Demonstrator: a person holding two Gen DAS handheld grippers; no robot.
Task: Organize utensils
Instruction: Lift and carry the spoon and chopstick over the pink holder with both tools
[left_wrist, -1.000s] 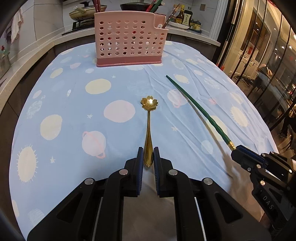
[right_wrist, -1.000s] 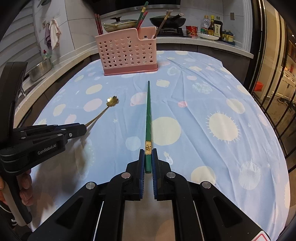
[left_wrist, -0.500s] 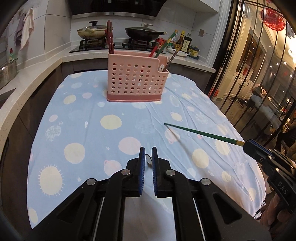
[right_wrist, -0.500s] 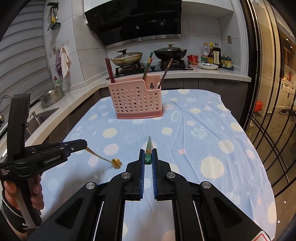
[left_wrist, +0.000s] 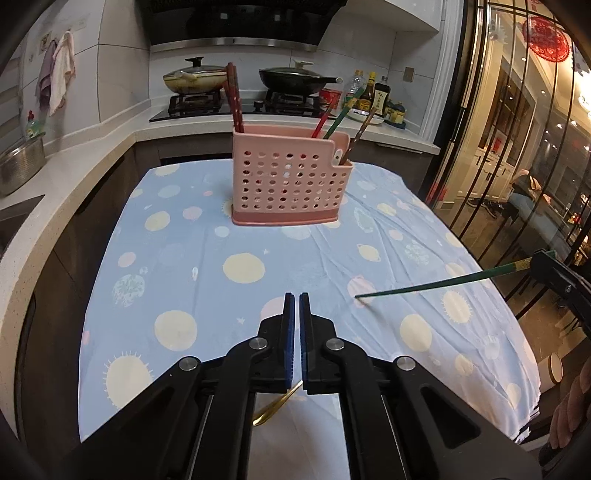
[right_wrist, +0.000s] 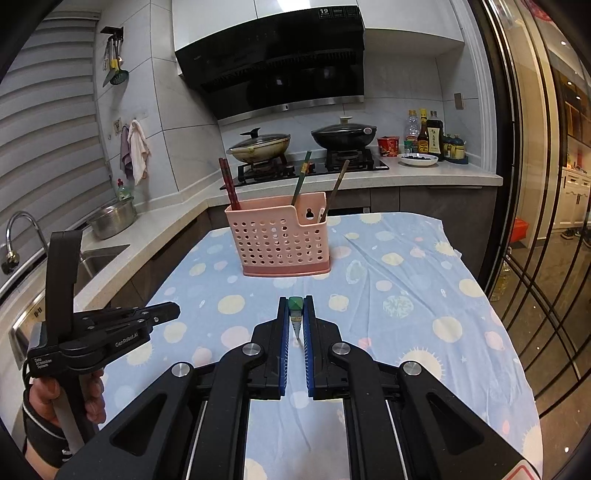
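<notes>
In the right wrist view, the left gripper (right_wrist: 173, 312) sits at the left edge, clenched on a gold spoon (left_wrist: 271, 408) whose handle shows beneath its fingers in the left wrist view. At centre frame, the pink utensil caddy (right_wrist: 282, 240) stands on the cloth-covered worktop (right_wrist: 424, 314), chopsticks upright inside. Below it, the right gripper (right_wrist: 295, 325) grasps a green chopstick (right_wrist: 296, 314), lifted clear of the cloth.

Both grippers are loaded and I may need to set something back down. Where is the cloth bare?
Bare tablecloth spans from the pink caddy to the near edge, on both sides. Crowding is only inside the caddy: chopsticks fill its left and right ends. The sink borders the left counter.
</notes>
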